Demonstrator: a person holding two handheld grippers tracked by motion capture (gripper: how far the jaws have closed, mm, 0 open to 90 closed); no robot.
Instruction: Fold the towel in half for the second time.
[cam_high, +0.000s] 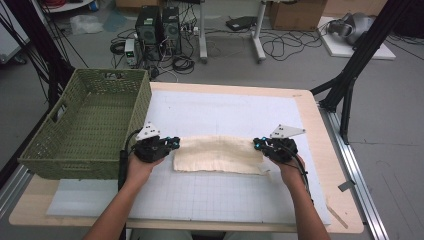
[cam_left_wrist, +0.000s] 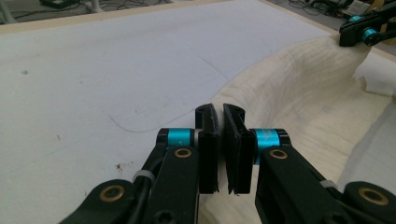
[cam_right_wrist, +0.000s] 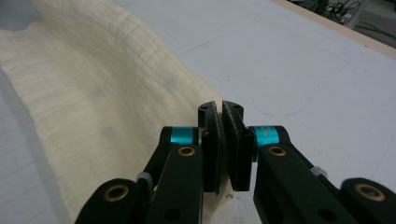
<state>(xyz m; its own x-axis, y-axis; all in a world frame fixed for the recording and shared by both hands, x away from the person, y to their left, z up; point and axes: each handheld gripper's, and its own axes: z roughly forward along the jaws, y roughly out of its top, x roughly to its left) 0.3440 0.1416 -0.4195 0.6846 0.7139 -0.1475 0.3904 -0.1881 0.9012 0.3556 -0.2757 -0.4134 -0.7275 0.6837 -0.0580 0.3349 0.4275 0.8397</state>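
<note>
My left tongs (cam_high: 176, 143) and right tongs (cam_high: 257, 144) each pinch an end of the cream towel (cam_high: 218, 154) on the tabletop (cam_high: 320, 125). From above, a green basket (cam_high: 90, 125) stands left; my tong cameras show jaws clamped on cloth.

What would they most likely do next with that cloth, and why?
Probably carry the pinched edge toward the person and lay it on the near edge, finishing a fold. The left gripper and right gripper are each shut on an end of the cloth, whose far edge looks lifted off the mat.
</note>
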